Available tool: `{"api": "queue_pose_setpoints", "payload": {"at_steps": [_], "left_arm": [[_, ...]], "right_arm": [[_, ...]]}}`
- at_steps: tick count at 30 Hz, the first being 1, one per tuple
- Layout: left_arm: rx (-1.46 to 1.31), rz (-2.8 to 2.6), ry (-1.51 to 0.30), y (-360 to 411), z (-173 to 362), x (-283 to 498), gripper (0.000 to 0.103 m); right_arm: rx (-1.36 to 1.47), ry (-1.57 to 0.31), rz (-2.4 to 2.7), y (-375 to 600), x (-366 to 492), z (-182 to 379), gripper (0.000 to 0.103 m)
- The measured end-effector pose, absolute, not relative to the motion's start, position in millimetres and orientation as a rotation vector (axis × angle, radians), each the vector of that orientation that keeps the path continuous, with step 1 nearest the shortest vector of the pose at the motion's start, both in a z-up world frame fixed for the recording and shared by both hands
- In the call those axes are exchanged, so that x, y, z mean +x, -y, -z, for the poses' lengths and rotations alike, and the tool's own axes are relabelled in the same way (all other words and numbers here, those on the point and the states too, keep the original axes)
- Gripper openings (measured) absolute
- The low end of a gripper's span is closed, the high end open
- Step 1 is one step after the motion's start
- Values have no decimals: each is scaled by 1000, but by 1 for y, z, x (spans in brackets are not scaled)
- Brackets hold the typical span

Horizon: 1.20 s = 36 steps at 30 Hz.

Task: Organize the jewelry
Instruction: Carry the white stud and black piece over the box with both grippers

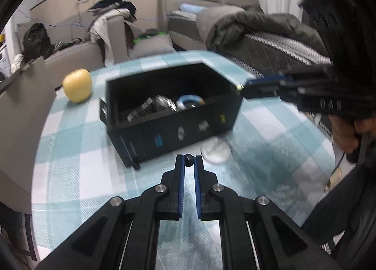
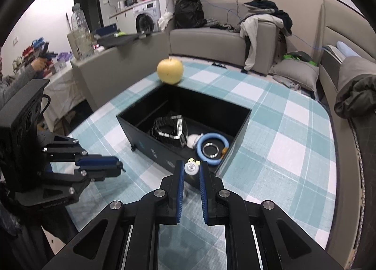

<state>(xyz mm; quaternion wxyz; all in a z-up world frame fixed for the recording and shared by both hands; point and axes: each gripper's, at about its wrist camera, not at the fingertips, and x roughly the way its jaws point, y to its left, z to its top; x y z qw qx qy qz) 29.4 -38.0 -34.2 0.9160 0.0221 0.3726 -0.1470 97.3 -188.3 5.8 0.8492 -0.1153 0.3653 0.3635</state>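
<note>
Both grippers were built alike: the left gripper (image 1: 189, 160) and the right gripper (image 2: 191, 168) had matte black linkage arms joined by round silver screws, with ribbed blue pads lining the inner faces of the fingers (image 1: 179, 176). Seen from the right wrist camera, the left unit carried a boxy black housing (image 2: 22, 133) with round recesses and a thin black cable loop. Raised lettering marked the right gripper's body. The right hand (image 1: 347, 133) showed bare skin.

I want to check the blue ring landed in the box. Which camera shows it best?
The right wrist view: it looks down into the black box and shows the whole blue ring. The left wrist view shows only its top arc above the wall.
</note>
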Motion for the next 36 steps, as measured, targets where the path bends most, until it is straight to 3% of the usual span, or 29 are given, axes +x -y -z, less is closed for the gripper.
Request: {"api": "queue_pose_setpoints", "payload": {"at_steps": [25, 36], "left_arm": [[-54, 110, -457, 1, -39, 60, 4], [-77, 119, -438, -1, -29, 87, 4]], "right_arm": [[-66, -615, -730, 188, 114, -48, 12], [10, -646, -685, 185, 145, -43, 12]]}}
